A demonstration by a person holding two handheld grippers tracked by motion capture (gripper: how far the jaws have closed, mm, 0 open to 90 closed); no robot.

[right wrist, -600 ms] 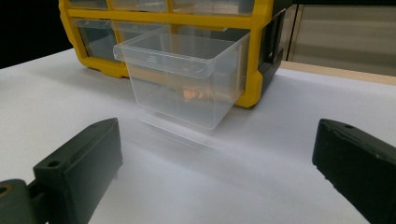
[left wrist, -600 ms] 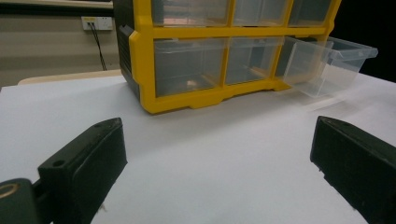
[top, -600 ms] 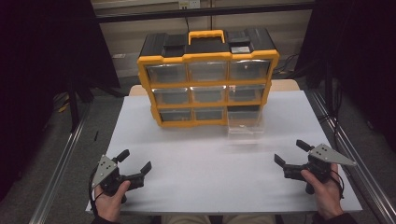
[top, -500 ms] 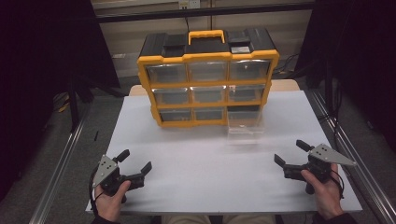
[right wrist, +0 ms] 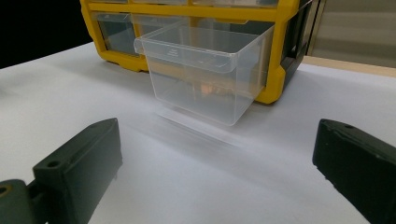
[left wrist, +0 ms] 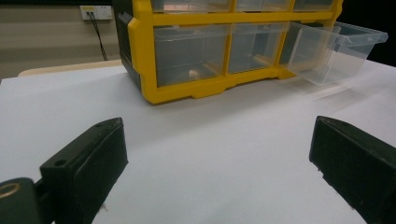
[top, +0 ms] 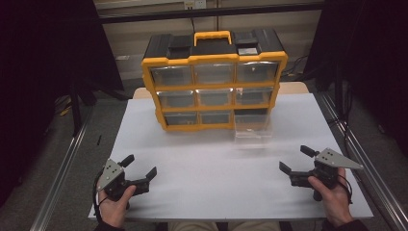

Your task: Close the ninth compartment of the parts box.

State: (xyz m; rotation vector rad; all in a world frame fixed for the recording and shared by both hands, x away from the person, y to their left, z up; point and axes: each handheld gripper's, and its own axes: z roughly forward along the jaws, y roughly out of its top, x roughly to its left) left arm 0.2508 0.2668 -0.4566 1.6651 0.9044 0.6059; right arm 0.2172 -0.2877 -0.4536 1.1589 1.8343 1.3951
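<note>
The left claw (top: 140, 168) rests near the front-left corner of the white counter (top: 211, 163), held in the person's left hand (top: 115, 207), jaws spread wide with nothing between them. Toward the back of the counter, at its middle, stands a yellow-and-black organizer (top: 214, 79) with a yellow carry handle (top: 212, 36) on top and three rows of three clear drawers; its drawer faces point toward the person, long axis running left to right. The bottom-right drawer (top: 252, 129) is pulled out, tilting down onto the counter. A small orange-brown item (right wrist: 205, 87), too blurred to identify, lies inside it. The right claw (top: 297, 160), near the front-right corner, is likewise spread and empty.
</note>
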